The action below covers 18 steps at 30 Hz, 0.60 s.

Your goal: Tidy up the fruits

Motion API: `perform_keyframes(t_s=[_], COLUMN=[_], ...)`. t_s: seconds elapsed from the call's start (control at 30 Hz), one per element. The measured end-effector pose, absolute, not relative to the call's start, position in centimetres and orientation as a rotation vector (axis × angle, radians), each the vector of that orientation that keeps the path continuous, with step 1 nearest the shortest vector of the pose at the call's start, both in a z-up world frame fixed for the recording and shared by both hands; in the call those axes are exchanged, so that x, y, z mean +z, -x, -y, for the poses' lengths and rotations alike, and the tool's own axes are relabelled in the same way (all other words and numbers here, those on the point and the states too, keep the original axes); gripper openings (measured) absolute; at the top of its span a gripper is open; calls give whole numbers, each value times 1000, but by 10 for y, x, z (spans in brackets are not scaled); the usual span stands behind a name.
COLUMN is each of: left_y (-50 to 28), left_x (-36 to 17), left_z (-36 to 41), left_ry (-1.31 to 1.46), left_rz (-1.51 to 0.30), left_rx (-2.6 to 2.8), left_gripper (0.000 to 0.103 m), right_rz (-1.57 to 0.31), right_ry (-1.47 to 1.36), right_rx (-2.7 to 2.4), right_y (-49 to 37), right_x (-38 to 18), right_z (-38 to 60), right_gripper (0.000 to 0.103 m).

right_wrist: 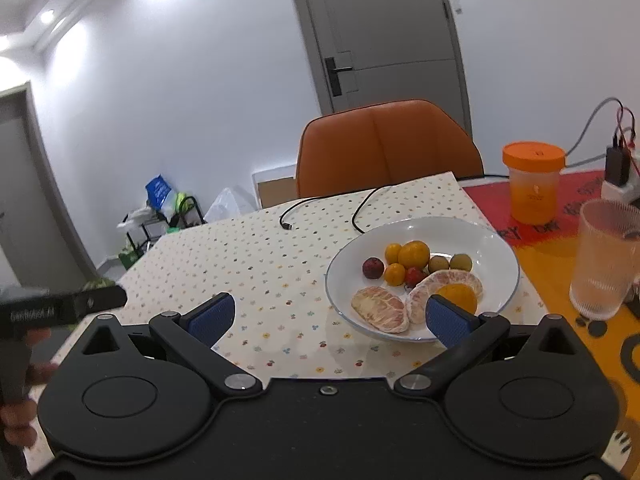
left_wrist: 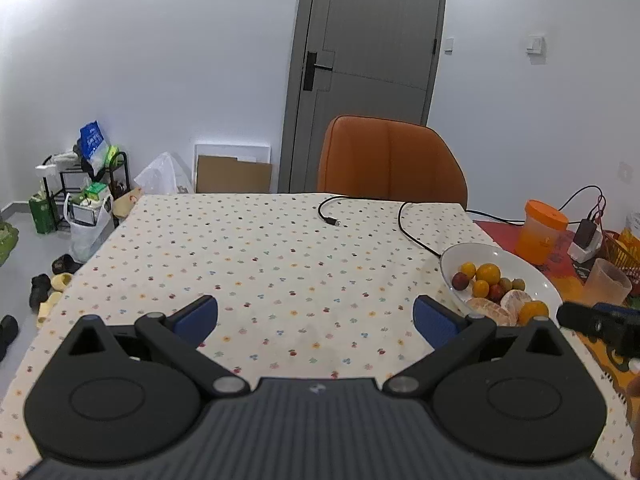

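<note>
The left gripper (left_wrist: 316, 320) hangs released over bare counter (left_wrist: 260, 248); the bowl (right_wrist: 496, 240) of fruits (right_wrist: 414, 254) sits near the counter's right edge. The right gripper (right_wrist: 330, 316), also spread empty, is nearer, its right finger overlapping the rim. Only its view shows both peeled segments (right_wrist: 380, 308).

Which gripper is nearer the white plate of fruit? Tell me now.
Right. The right gripper hangs open at the white plate's near rim, one finger overlapping it. The left gripper, also open, hovers over bare tablecloth, with the plate off to its right.
</note>
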<state>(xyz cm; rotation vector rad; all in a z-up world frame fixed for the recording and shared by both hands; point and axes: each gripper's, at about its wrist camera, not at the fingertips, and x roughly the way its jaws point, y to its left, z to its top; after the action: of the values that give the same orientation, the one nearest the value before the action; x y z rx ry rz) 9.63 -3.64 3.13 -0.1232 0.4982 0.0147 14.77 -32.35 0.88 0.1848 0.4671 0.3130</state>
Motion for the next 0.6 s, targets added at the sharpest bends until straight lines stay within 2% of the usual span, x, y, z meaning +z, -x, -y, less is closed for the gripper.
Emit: perform_keyframes(t_s=[0.6], left_y=[-50], left_x=[37], left_z=[30], left_ry=[116], left_rz=[-471], left_rx=[11], left_gripper=[103], right_rz=[-477], right_ry=[-143], right_rx=[309], right_y=[-113], right_x=[18], right_z=[309], right_gripper=[103])
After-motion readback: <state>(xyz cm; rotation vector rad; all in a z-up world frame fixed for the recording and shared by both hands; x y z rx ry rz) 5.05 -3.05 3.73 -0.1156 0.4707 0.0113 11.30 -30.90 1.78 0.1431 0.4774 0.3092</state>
